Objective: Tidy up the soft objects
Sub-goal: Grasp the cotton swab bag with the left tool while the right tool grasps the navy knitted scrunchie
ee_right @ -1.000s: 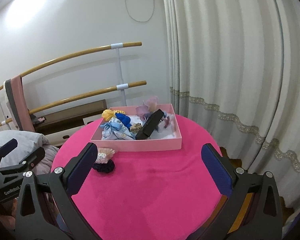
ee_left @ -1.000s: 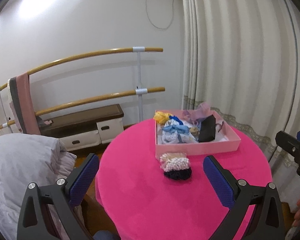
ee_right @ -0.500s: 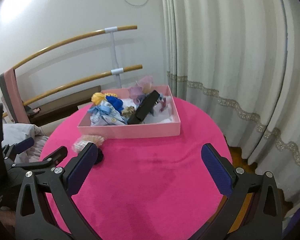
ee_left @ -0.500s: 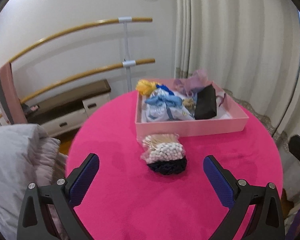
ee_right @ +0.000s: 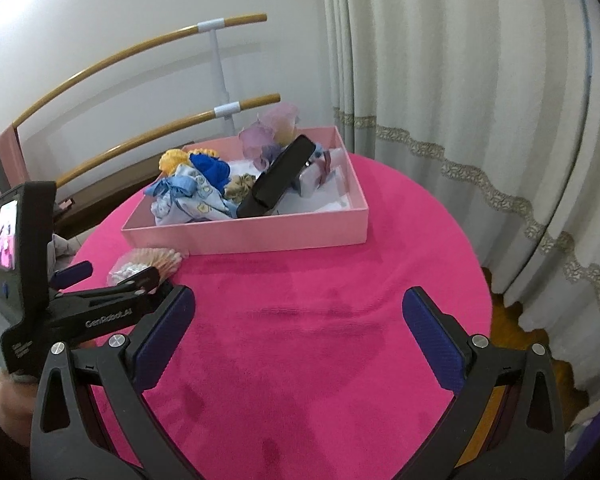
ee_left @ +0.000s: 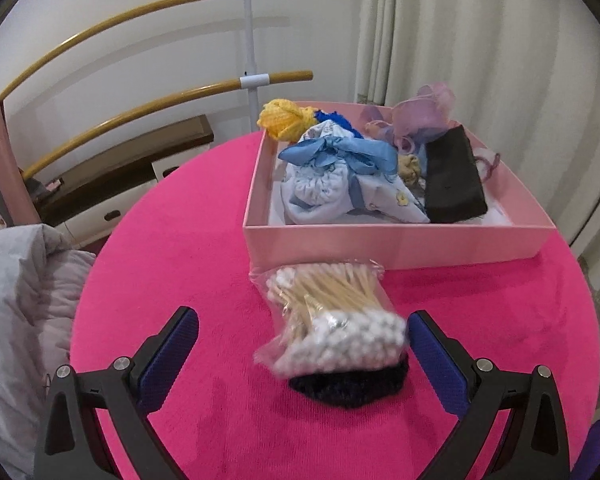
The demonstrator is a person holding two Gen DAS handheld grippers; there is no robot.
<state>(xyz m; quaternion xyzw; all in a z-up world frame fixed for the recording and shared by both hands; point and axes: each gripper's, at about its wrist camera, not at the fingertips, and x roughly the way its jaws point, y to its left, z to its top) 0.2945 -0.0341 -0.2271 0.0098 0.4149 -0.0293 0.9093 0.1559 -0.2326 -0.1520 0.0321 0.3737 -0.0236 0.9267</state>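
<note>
Currently risking a slip of the slick bag of cotton swabs [ee_left: 332,316] off the dark scrunchie [ee_left: 350,386] beneath it, near the table's [ee_left: 180,240] left edge, while levelling the left gripper [ee_left: 300,344] wide open and empty around both, keeping the right gripper [ee_right: 296,320] open, empty, apart.

The dark scrunchie [ee_left: 350,386] is largely covered by the blurred cotton swab bag [ee_left: 332,320]; in the right view it is hidden entirely.
</note>
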